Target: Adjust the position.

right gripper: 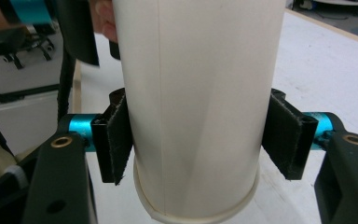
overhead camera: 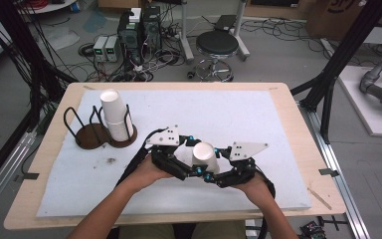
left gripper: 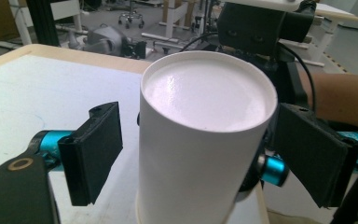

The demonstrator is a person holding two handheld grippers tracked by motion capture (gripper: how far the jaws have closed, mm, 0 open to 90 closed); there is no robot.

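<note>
A workshop floor strewn with cables, a round stool [overhead camera: 217, 46] and computer boxes lies beyond the counter [overhead camera: 288, 129], whose top carries a white mat. In the high view, an upturned white paper cup [overhead camera: 203, 157] stands near the counter's front edge, between the left tool [overhead camera: 195, 167] and the right tool [overhead camera: 218, 169]. Well to the left of that cup, a dark wire cup holder [overhead camera: 99, 130] bears a stack of white cups [overhead camera: 115, 114].

In the left gripper view, the cup [left gripper: 205, 140] stands bottom up between the left tool's [left gripper: 200, 158] pads [left gripper: 95, 149], which are spread wide and clear of its wall, gripping nothing.

In the right gripper view, the right tool [right gripper: 196, 140] is closed on the cup [right gripper: 196, 102], both pads [right gripper: 116, 140] pressing its wall just above the rolled rim, which rests on the mat.
</note>
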